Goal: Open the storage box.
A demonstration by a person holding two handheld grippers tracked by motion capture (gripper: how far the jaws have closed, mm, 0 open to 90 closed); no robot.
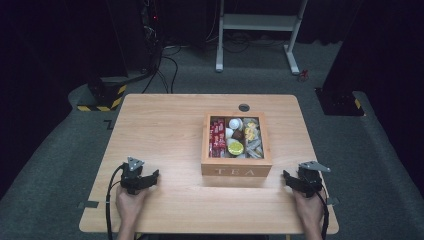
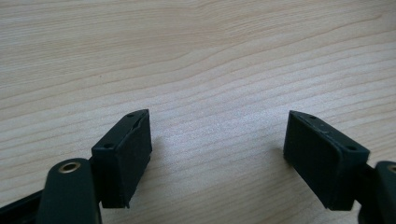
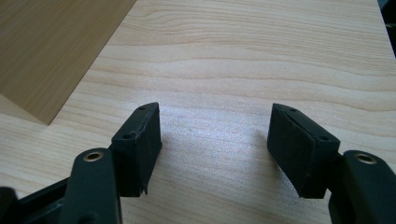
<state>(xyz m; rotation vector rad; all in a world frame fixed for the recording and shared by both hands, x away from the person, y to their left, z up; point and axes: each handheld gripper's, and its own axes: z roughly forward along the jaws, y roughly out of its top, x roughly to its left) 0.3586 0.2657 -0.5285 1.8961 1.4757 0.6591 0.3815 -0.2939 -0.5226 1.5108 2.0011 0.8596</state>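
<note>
From the high view, a wooden tea box point(image 1: 236, 166) sits mid-table point(image 1: 165, 120), between the left gripper point(image 1: 150, 178) and right gripper point(image 1: 288, 178), each resting near the front edge. The left gripper view shows its jaws spread over bare wood. In the right gripper view the jaws gape empty, the box's wall point(image 3: 51, 51) at upper left.

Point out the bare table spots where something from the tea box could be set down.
Widest bare patch: the table left of the tea box, beyond the left gripper. A narrower strip runs between the box and the right edge, beyond the right gripper. The near strip between both grippers is also bare. Inside the box it is crowded.
</note>
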